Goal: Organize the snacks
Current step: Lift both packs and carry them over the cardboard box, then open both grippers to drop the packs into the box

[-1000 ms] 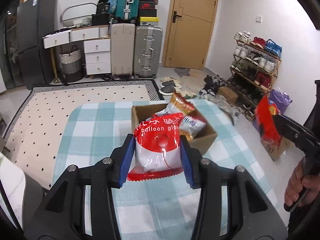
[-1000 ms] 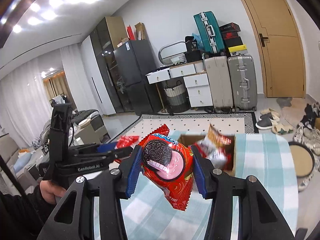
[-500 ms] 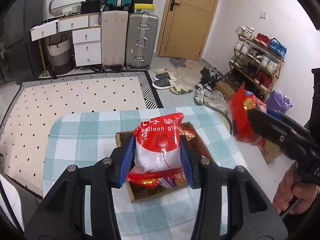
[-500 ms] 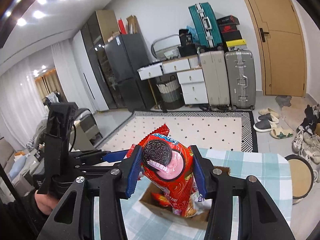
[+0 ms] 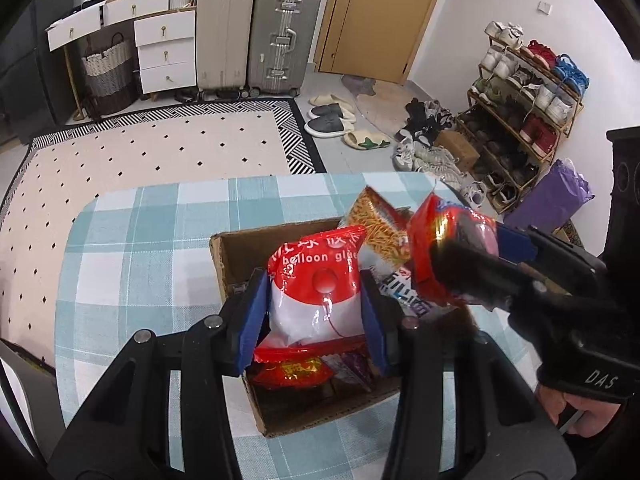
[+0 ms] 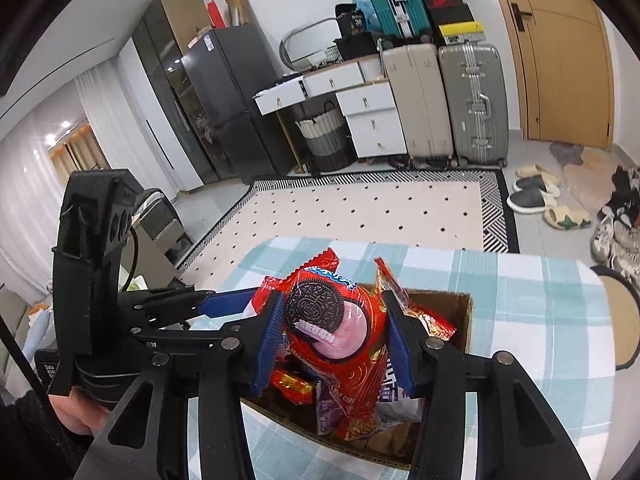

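Observation:
My left gripper [image 5: 316, 312] is shut on a red and white "balloon glue" bag [image 5: 316, 292], held just over the open cardboard box [image 5: 236, 256]. My right gripper [image 6: 332, 340] is shut on a red Oreo packet [image 6: 336, 332], hanging over the same box [image 6: 452, 312]. In the left wrist view the right gripper [image 5: 472, 260] comes in from the right with the Oreo packet [image 5: 436, 240]. In the right wrist view the left gripper [image 6: 224, 304] sits at the left. Several snack packets lie in the box, among them an orange noodle-snack bag [image 5: 380, 224].
The box stands on a table with a teal checked cloth [image 5: 132, 264]. A round stool [image 6: 620, 312] is by the table's right side. Beyond lie a dotted rug [image 5: 140, 152], suitcases [image 5: 280, 36], a shoe rack [image 5: 528, 92] and a purple bag [image 5: 552, 196].
Both grippers have moved forward and down until they hang over the box, each still holding its packet. The right gripper has closed in beside the left one.

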The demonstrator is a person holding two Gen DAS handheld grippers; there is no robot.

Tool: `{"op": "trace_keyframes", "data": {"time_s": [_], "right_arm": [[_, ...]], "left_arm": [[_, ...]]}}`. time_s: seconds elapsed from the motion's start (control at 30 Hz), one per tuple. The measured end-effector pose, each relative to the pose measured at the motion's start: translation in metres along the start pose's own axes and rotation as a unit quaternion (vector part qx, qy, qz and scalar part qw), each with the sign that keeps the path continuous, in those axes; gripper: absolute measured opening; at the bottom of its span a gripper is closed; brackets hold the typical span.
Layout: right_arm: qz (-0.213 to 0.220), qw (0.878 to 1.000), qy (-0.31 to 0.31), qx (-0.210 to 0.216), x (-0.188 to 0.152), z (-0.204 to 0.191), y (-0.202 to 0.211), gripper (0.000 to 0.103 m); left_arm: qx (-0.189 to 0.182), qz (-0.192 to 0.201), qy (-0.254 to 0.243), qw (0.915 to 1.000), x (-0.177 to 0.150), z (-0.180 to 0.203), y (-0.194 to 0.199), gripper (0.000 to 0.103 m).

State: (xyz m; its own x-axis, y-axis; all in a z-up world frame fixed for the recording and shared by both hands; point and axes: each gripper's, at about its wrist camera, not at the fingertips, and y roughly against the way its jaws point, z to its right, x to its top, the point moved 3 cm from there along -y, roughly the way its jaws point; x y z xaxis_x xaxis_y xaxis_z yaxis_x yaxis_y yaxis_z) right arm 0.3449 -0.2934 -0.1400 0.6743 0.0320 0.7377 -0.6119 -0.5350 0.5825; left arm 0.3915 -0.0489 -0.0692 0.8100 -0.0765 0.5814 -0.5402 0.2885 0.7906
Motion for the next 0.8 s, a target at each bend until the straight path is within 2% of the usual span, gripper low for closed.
{"op": "trace_keyframes", "data": {"time_s": [0.3, 0.4, 0.43, 0.47, 0.5, 0.53, 0.6, 0.8], "right_arm": [[-0.020, 1.000, -0.005, -0.009, -0.010, 0.013, -0.028, 0.048], [-0.020, 1.000, -0.001, -0.006, -0.011, 0.013, -0.031, 0.052], [-0.016, 1.000, 0.000, -0.010, -0.011, 0.014, -0.030, 0.057], [-0.011, 1.000, 0.002, -0.015, -0.011, 0.013, -0.028, 0.072], [-0.005, 1.000, 0.002, -0.020, -0.010, 0.014, -0.026, 0.079], [0.002, 1.000, 0.001, -0.019, -0.010, 0.015, -0.023, 0.083], [0.011, 1.000, 0.006, -0.012, -0.010, 0.013, -0.018, 0.083], [0.039, 0.999, 0.024, -0.012, -0.011, -0.004, 0.010, 0.085]], "left_arm": [[0.005, -0.028, 0.010, 0.9995, -0.011, -0.012, -0.029, 0.042], [0.010, -0.039, 0.011, 0.9991, -0.012, -0.013, -0.034, 0.050], [0.022, -0.045, 0.012, 0.9987, -0.012, -0.014, -0.035, 0.055], [0.037, -0.051, 0.011, 0.9980, -0.013, -0.016, -0.037, 0.066], [0.044, -0.050, 0.011, 0.9977, -0.014, -0.017, -0.037, 0.074], [0.045, -0.043, 0.012, 0.9980, -0.015, -0.019, -0.034, 0.076], [0.041, -0.038, 0.014, 0.9984, -0.017, -0.019, -0.029, 0.079], [0.047, -0.008, 0.002, 0.9989, -0.024, -0.013, -0.002, 0.079]]}}
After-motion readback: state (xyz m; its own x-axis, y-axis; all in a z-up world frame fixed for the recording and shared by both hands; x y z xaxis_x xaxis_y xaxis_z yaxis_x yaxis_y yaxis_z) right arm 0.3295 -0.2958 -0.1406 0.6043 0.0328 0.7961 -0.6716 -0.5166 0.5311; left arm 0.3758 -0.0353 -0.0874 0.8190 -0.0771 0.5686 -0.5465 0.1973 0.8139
